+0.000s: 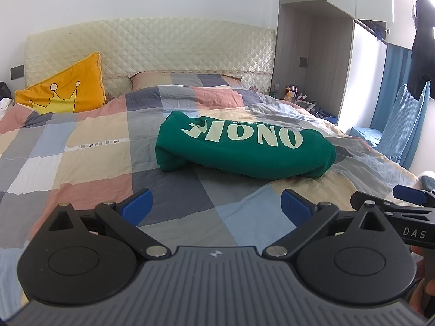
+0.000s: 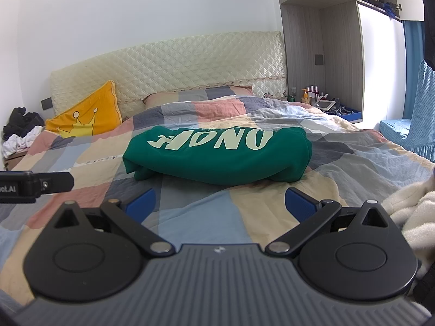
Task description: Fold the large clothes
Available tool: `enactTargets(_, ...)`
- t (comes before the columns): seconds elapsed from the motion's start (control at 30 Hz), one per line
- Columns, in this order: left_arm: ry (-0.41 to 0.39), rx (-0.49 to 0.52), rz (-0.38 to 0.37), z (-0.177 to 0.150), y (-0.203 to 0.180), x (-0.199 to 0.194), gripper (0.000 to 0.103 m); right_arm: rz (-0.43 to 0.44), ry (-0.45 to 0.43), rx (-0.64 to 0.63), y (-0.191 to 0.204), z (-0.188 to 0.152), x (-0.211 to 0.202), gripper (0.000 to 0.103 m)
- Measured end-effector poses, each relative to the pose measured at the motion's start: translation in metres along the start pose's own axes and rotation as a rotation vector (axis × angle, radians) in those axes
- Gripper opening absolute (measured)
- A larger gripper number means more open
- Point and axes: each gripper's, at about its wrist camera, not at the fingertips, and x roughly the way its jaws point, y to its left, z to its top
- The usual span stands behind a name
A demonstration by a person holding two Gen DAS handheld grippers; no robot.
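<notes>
A green sweatshirt with pale lettering lies folded into a thick bundle in the middle of the checked bedspread. My left gripper hovers open over the bed, short of the bundle, with nothing between its blue pads. In the right wrist view the same green sweatshirt lies just ahead. My right gripper is also open and empty, a little nearer than the garment's front fold. The right gripper's body shows at the right edge of the left wrist view, and the left one at the left edge of the right wrist view.
A yellow crown pillow leans on the quilted headboard. A bedside shelf with bottles stands at the right, and a blue-covered chair beyond. A white fluffy fabric lies at the near right, and clothes are piled at the far left.
</notes>
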Motion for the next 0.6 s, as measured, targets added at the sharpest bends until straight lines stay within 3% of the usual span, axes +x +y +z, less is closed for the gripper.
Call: enactTargets(0.6, 0.0, 0.0, -0.002, -0.0002, 0.0003, -0.0001, 0.102, -0.001, 0.0, -0.002, -0.0001, 0.0001, 0.0006, 0.103)
